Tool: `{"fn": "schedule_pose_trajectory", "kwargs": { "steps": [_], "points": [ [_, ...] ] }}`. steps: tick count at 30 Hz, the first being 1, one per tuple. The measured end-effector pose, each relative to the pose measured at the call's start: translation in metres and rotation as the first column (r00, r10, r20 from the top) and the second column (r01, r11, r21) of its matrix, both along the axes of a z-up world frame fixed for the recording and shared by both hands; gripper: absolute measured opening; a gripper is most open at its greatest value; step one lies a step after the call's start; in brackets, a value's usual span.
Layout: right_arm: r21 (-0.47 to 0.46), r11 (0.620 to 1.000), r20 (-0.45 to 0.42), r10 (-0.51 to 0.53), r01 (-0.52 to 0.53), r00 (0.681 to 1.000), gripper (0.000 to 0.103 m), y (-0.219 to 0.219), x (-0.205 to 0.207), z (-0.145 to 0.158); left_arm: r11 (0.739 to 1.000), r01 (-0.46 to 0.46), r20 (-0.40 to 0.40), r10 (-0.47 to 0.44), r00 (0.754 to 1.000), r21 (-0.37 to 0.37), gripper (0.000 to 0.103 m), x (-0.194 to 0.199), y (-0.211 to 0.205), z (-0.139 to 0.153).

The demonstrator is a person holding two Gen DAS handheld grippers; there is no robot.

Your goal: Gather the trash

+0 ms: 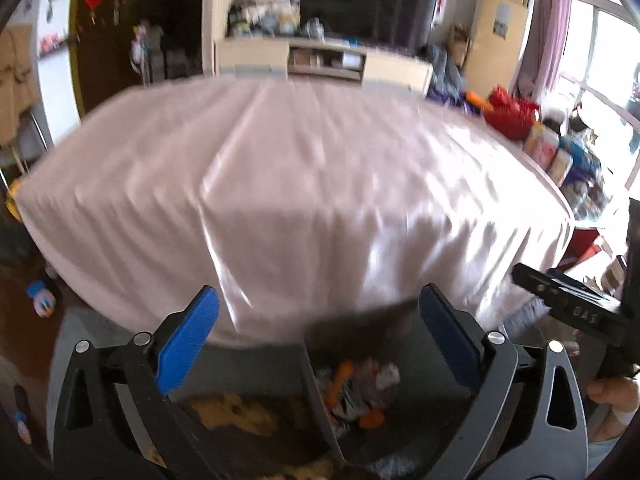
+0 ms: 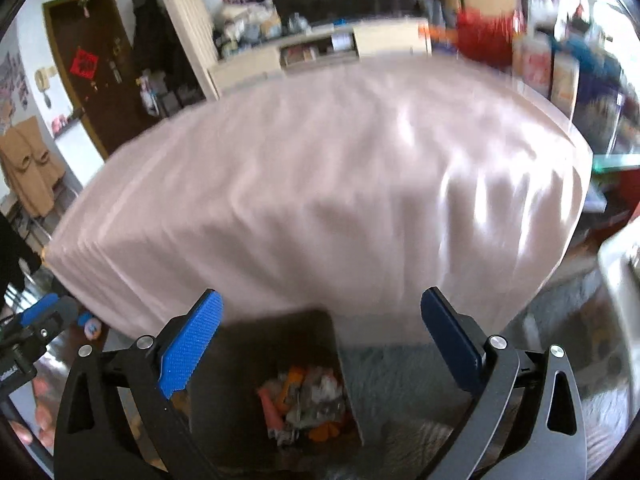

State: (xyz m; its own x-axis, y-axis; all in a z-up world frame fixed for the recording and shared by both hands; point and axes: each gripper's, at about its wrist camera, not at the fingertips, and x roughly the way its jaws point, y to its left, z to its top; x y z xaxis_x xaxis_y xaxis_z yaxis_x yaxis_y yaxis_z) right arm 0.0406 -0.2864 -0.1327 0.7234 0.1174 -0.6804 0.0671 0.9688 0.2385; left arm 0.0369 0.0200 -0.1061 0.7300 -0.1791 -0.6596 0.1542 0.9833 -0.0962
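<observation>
A dark bin (image 1: 400, 344) stands on the floor by the near edge of a table under a pale pink cloth (image 1: 304, 184). Inside lies crumpled trash (image 1: 356, 392), orange and white wrappers. My left gripper (image 1: 318, 320) is open and empty above the bin. In the right wrist view the same bin (image 2: 280, 344) holds the trash (image 2: 304, 404), and my right gripper (image 2: 320, 324) is open and empty above it. The pink table (image 2: 320, 184) fills the middle of that view. Both views are blurred.
A TV cabinet (image 1: 320, 60) stands behind the table. Red bags and boxes (image 1: 516, 116) sit at its far right. A grey rug (image 2: 404, 372) lies under the bin. A small toy (image 1: 42, 300) lies on the floor at left. The right gripper's body (image 1: 568, 308) shows at right.
</observation>
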Motion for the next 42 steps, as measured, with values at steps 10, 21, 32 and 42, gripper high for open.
{"fn": "schedule_pose_trajectory", "kwargs": {
  "steps": [10,21,32,42],
  "points": [
    [-0.252,0.955,0.258,-0.087,0.154,0.962,0.100,0.006,-0.028,0.105,0.997,-0.061,0.217,0.051,0.975,0.038,0.095,-0.008,-0.001,0.090],
    [-0.244,0.951,0.397,-0.081,0.191,0.914,0.100,0.004,-0.055,0.163,0.995,-0.070,0.347,0.042,0.937,0.069,0.095,-0.028,-0.021,0.143],
    [-0.270,0.947,0.429,-0.041,0.171,0.903,0.100,0.016,-0.081,0.165,0.992,-0.097,0.357,0.063,0.932,0.078,0.095,-0.036,-0.026,0.143],
    [-0.249,0.953,0.421,-0.056,0.175,0.905,0.100,0.018,-0.083,0.163,0.991,-0.099,0.344,0.061,0.937,0.094,0.095,-0.044,-0.028,0.135]
  ]
}}
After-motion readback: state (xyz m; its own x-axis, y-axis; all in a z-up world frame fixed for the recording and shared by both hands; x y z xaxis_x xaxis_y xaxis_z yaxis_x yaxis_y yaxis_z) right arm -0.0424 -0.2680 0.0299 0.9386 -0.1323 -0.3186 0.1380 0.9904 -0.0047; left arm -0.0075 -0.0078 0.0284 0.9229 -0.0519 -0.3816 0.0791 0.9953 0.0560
